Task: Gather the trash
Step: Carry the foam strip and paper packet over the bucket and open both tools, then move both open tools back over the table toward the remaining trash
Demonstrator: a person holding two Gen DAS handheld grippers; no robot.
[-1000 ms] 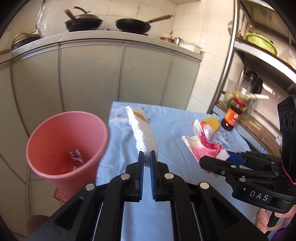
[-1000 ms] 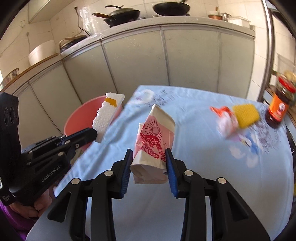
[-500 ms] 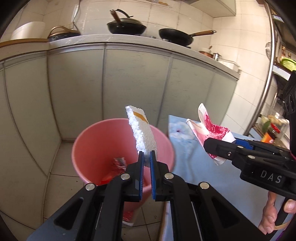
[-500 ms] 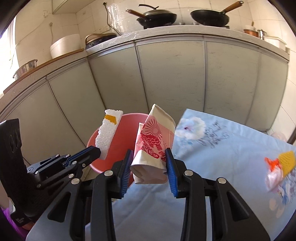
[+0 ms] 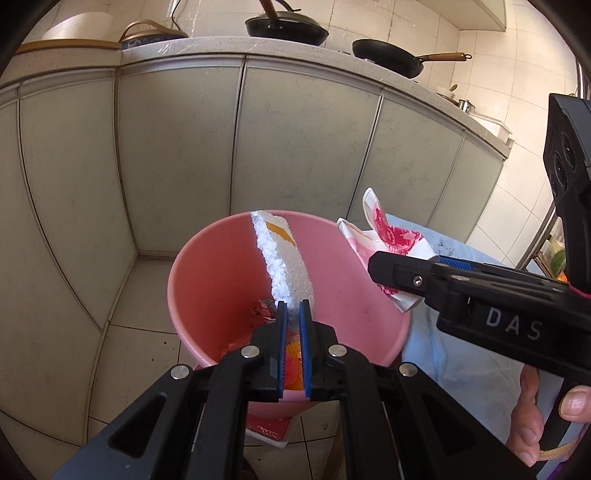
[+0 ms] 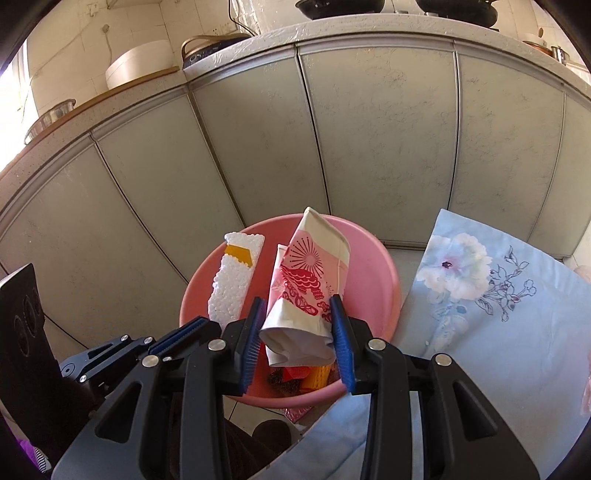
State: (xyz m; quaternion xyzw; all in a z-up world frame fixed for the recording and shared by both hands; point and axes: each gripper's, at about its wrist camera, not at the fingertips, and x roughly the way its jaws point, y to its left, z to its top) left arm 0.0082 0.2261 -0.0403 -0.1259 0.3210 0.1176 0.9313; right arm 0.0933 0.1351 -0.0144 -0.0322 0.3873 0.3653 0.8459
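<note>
A pink bin [image 5: 207,280] [image 6: 373,266] stands on the tiled floor beside the table, with red and orange scraps at its bottom. My left gripper [image 5: 291,308] is shut on the lower end of a white foam piece [image 5: 286,260] [image 6: 232,280] with an orange label, held over the bin's mouth. My right gripper [image 6: 298,308] is shut on a crumpled pink-and-white paper bag [image 6: 308,288] [image 5: 388,243], also above the bin, just right of the foam.
Grey cabinet doors [image 5: 177,155] curve behind the bin, with pans [image 5: 286,27] on the counter above. The table with its light-blue floral cloth [image 6: 498,295] lies right of the bin. A person's hand [image 5: 546,424] grips the right gripper's handle.
Both grippers swung left from over the table to above the pink bin, carrying the foam piece and the paper bag. Both grips stayed the same.
</note>
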